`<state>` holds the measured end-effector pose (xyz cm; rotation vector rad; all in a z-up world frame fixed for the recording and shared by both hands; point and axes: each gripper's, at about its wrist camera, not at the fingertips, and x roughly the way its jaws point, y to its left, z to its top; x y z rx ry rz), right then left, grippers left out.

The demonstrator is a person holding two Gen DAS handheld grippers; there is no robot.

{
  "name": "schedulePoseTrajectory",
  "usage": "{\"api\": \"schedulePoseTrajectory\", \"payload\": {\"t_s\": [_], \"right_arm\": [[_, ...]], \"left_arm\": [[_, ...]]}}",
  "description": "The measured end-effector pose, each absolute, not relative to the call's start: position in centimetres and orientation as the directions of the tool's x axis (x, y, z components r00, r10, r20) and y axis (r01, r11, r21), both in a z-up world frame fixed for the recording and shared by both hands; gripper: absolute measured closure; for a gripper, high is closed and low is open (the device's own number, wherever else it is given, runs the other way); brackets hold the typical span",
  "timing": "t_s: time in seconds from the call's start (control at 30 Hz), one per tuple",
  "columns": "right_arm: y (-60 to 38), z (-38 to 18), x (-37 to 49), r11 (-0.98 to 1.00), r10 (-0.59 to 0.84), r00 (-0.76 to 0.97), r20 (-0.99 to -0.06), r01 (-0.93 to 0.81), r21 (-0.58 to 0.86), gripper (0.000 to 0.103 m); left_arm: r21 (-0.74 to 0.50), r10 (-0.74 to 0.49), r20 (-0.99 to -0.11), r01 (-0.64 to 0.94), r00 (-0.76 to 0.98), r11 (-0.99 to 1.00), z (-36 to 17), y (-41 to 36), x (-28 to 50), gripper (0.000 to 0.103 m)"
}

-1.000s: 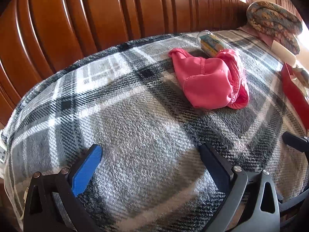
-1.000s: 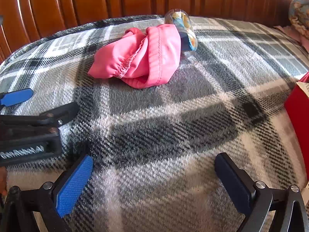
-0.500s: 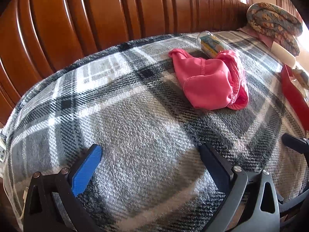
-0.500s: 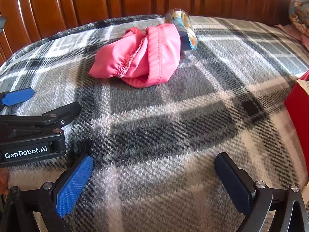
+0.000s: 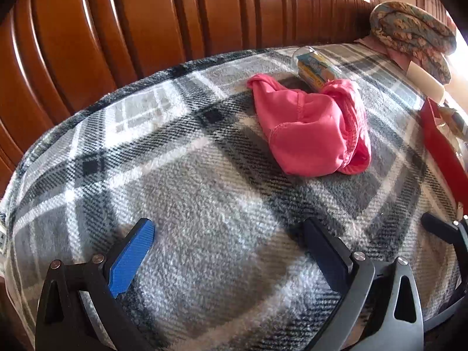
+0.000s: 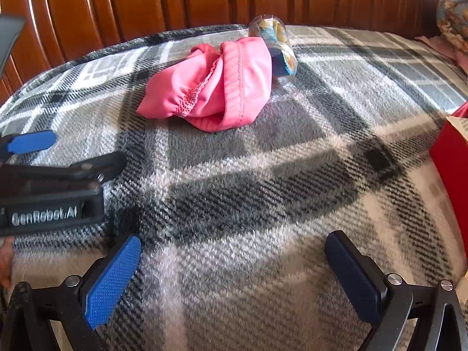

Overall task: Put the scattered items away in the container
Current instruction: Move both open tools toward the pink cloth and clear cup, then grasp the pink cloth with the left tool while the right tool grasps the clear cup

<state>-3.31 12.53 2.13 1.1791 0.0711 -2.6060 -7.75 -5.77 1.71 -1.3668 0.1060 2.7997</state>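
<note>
A crumpled pink cloth [image 5: 313,130] lies on the plaid blanket [image 5: 204,193], with a clear plastic tube with a colourful print [image 5: 316,68] touching its far side. Both show in the right wrist view too, the cloth [image 6: 213,87] and the tube [image 6: 278,46]. A red container [image 5: 444,149] stands at the right edge, also in the right wrist view [image 6: 452,158]. My left gripper [image 5: 228,234] is open and empty, well short of the cloth. My right gripper [image 6: 234,251] is open and empty, also short of it. The left gripper shows at the left of the right wrist view [image 6: 67,155].
A ribbed wooden headboard [image 5: 146,23] rises behind the blanket. A rolled patterned fabric [image 5: 412,35] lies at the far right, over something pink. A white cylinder [image 5: 425,82] lies beside the container.
Both views have moved slightly closer to the cloth. The left gripper has edged forward in the right wrist view. Both grippers stay open.
</note>
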Motion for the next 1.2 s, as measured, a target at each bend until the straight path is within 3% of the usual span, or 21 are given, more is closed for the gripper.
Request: {"api": "schedulePoseTrajectory", "payload": {"t_s": [0.1,0.27,0.37,0.47,0.53,0.6,0.9,1.07,1.2], "right_arm": [[13.0,2.2,-3.2,-0.956,-0.257,-0.627,-0.735,0.276,0.098,0.000],[13.0,2.1,-3.2,-0.955,-0.263,-0.629,-0.732,0.278,0.105,0.000],[13.2,2.1,-3.1,-0.953,-0.276,-0.630,-0.726,0.279,0.120,0.000],[13.8,2.1,-3.1,-0.946,-0.309,-0.630,-0.712,0.282,0.160,0.000],[14.4,2.2,-3.1,-0.939,-0.336,-0.630,-0.701,0.285,0.194,0.000],[14.8,2.3,-3.2,-0.932,-0.359,-0.628,-0.691,0.287,0.223,0.000],[14.5,2.3,-3.5,-0.934,-0.351,-0.627,-0.695,0.284,0.214,0.000],[12.4,1.9,-3.2,-0.958,-0.234,-0.630,-0.740,0.280,0.065,0.000],[12.5,1.9,-3.3,-0.958,-0.234,-0.626,-0.744,0.278,0.067,0.000]], "left_arm": [[0.045,0.030,-0.783,-0.104,-0.622,-0.994,2.3,-4.1,-9.0,0.000],[-0.063,0.151,-0.752,-0.158,-0.641,-0.985,3.5,-0.6,-11.2,0.000],[0.028,0.046,-0.685,-0.089,-0.727,-0.996,4.5,1.2,-12.6,0.000],[0.171,-0.164,-0.747,0.052,-0.644,-0.984,2.2,1.5,-16.5,0.000],[0.042,-0.091,-0.789,0.094,-0.608,-0.995,1.5,-0.5,-17.7,0.000],[0.002,-0.073,-0.780,0.115,-0.621,-0.993,1.7,-1.5,-17.4,0.000],[0.076,-0.106,-0.774,0.076,-0.624,-0.994,2.8,-2.3,-15.5,0.019],[0.075,-0.164,-0.769,0.168,-0.617,-0.983,2.9,-6.7,-12.8,0.012],[0.005,-0.142,-0.771,0.218,-0.621,-0.976,2.5,-9.4,-11.3,0.006]]}}
